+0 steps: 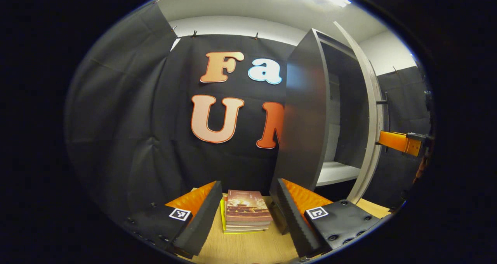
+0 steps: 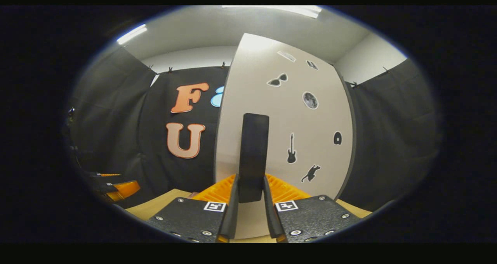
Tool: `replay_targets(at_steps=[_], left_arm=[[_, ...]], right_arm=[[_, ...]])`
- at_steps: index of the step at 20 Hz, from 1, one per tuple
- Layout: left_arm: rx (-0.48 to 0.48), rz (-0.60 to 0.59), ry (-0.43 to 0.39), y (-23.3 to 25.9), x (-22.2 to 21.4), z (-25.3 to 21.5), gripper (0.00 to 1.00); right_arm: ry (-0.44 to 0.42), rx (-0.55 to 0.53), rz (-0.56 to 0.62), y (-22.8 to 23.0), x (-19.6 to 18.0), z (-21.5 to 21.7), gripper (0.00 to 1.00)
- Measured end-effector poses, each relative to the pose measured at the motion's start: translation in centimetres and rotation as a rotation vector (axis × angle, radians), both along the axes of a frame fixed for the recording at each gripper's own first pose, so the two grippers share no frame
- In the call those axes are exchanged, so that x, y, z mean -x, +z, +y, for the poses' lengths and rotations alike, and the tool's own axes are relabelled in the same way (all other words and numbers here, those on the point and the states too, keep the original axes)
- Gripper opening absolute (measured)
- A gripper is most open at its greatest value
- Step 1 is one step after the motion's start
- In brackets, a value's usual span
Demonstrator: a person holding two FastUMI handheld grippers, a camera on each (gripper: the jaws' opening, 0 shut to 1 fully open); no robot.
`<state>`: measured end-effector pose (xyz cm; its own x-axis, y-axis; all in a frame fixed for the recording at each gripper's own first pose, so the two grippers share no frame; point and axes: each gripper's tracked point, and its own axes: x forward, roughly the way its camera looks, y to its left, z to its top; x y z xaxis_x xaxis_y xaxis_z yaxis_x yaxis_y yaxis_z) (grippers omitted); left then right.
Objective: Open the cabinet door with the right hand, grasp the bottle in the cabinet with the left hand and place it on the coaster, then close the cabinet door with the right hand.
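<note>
The cabinet (image 1: 306, 120) stands at the right in the left gripper view, its dark side panel towards me. Its pale door (image 1: 373, 112) is swung out and seen nearly edge-on, with a white shelf (image 1: 337, 172) inside. My left gripper (image 1: 245, 217) hangs open low over the wooden table, left of the cabinet, with nothing between its fingers. In the right gripper view the door (image 2: 299, 116) faces me, dotted with dark stickers. My right gripper (image 2: 249, 182) is shut on the door's black vertical handle (image 2: 254, 151). That gripper's orange body (image 1: 402, 141) also shows at the door's outer face.
A stack of books (image 1: 246, 215) lies on the wooden table (image 1: 248, 248) just ahead of the left gripper's fingers. Black cloth walls close in the booth behind and to both sides. The left gripper (image 2: 116, 190) appears far left in the right gripper view.
</note>
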<state>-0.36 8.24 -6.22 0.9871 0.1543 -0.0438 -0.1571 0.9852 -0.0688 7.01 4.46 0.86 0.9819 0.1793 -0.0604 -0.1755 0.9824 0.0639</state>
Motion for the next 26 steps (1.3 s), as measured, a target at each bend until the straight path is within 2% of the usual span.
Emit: replay_targets(at_steps=[2,3,4,7,8,9,16,26], left_arm=[[-0.026,0.007,0.008,-0.5,-0.1,0.2,0.92],[-0.036,0.008,0.008,-0.5,-0.1,0.2,0.92],[-0.039,0.005,0.013,-0.4,0.0,0.2,0.92],[-0.014,0.016,0.041,-1.2,0.2,0.0,0.92],[-0.001,0.02,0.046,-1.3,0.2,-0.1,0.92],[0.006,0.022,0.055,-1.3,0.4,-0.1,0.92],[-0.026,0.036,0.11,-1.4,0.9,0.3,0.92],[-0.036,0.029,0.11,-1.0,0.8,-0.8,0.92]], right_arm=[[0.029,-0.018,0.02,-0.1,-1.5,1.0,0.32],[0.043,-0.02,0.027,-0.1,-2.2,1.5,0.28],[0.054,-0.024,0.03,-0.2,-3.0,2.0,0.32],[0.086,-0.028,0.033,-0.2,-6.5,4.1,0.32],[0.098,-0.038,0.035,-0.2,-7.3,4.6,0.36],[0.11,-0.048,0.037,-0.1,-7.6,4.6,0.32],[0.144,-0.078,0.038,-0.8,-10.0,5.4,0.32],[0.18,-0.095,0.041,-0.9,-11.2,5.9,0.32]])
